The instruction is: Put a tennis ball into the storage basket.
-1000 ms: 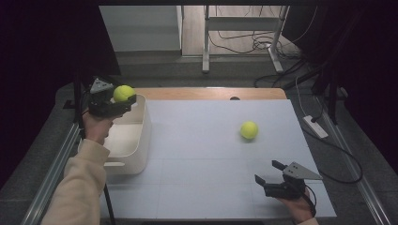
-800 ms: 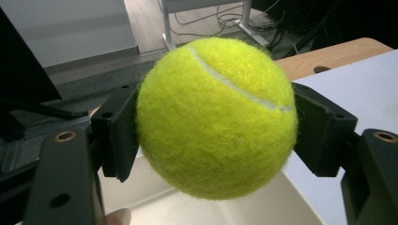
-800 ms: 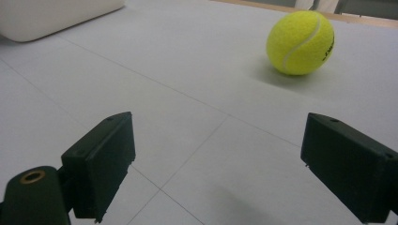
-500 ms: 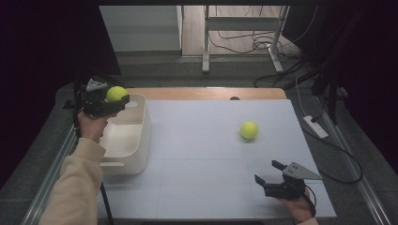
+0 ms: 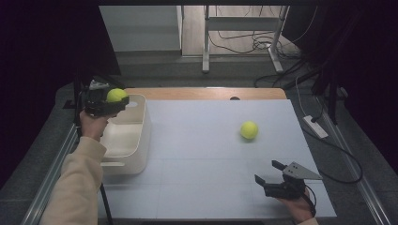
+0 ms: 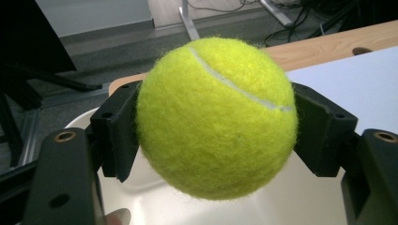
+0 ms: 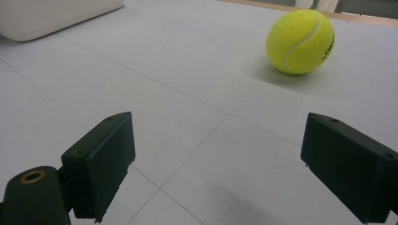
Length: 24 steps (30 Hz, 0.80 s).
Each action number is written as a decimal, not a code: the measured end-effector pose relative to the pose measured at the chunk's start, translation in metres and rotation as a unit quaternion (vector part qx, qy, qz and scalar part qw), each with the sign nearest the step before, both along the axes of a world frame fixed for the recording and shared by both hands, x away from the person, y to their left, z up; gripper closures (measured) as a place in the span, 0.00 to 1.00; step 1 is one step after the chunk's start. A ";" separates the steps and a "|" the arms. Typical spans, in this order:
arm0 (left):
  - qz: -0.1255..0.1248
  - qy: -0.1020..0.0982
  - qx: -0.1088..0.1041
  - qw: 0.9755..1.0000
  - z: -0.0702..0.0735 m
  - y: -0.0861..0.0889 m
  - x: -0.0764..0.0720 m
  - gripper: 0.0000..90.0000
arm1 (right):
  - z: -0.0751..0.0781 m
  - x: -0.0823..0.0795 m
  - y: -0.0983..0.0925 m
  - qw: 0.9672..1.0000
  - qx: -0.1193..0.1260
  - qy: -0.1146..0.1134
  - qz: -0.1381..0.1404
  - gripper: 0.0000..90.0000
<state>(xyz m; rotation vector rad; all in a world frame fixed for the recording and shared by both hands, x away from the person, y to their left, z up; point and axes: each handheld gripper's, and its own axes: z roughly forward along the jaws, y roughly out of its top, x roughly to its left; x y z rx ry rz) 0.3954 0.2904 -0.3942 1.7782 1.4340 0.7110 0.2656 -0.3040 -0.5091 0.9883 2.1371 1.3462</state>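
The left tongs (image 5: 109, 100) are clamped on a tennis ball (image 5: 116, 95), held above the far left corner of the white tub (image 5: 141, 136) at the worktop's (image 5: 197, 140) left edge. The right tongs (image 5: 268, 174) rest near the right front, jaws wide apart and empty. A second tennis ball (image 5: 249, 130) lies beyond them on the worktop.

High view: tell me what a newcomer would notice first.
A yellow tennis ball clamped in the left gripper, held over the far end of the white bin at the table's left edge. A second ball lies alone on the white tabletop, and the right gripper sits near the front right with its jaws open.
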 end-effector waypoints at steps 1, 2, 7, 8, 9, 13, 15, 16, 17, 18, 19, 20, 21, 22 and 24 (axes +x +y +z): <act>0.000 0.002 0.001 1.000 0.000 0.000 0.001 0.30 | 0.000 0.000 0.000 1.000 0.000 0.000 0.001 0.11; 0.001 0.005 0.003 1.000 -0.001 0.000 0.002 0.30 | 0.000 0.000 0.000 1.000 0.000 0.000 0.000 0.11; 0.005 0.020 0.009 1.000 -0.004 0.001 0.003 0.30 | 0.000 0.000 0.000 1.000 0.000 0.000 0.000 0.11; 0.004 0.023 0.010 1.000 -0.005 0.001 0.003 0.30 | 0.000 0.000 0.000 1.000 0.001 0.000 0.000 0.11; 0.003 0.026 0.011 1.000 -0.005 0.000 0.004 0.30 | 0.000 0.000 0.000 1.000 0.000 0.000 0.001 0.11; 0.003 0.042 0.019 0.999 -0.009 0.001 0.005 0.30 | 0.000 0.000 0.000 1.000 0.001 0.000 0.001 0.11; 0.003 0.044 0.020 0.999 -0.010 0.001 0.006 0.30 | 0.000 0.000 0.000 1.000 0.001 0.000 0.001 0.11; 0.004 0.045 0.021 0.999 -0.010 0.002 0.006 0.30 | 0.000 0.001 0.000 1.000 0.001 0.001 0.000 0.11; 0.004 0.045 0.021 0.999 -0.010 0.002 0.006 0.30 | 0.000 0.001 0.000 1.000 0.000 0.001 0.000 0.11; 0.004 0.045 0.021 0.999 -0.010 0.002 0.006 0.30 | 0.000 0.001 0.000 1.000 0.000 0.001 0.000 0.11; 0.006 0.044 0.020 0.999 -0.010 0.002 0.005 0.30 | 0.000 0.001 0.000 1.000 0.000 0.001 0.001 0.11; 0.006 0.043 0.019 0.999 -0.009 0.003 0.005 0.30 | 0.000 0.001 0.000 1.000 0.000 0.001 0.001 0.11; 0.007 0.041 0.017 0.999 -0.009 0.003 0.004 0.30 | 0.000 0.000 0.000 1.000 0.000 0.001 0.001 0.11; 0.008 0.040 0.017 0.999 -0.009 0.004 0.004 0.30 | 0.000 0.000 0.000 1.000 0.000 0.000 0.001 0.11; 0.008 0.040 0.017 0.999 -0.009 0.004 0.004 0.30 | 0.000 0.000 0.000 1.000 0.000 0.001 0.001 0.11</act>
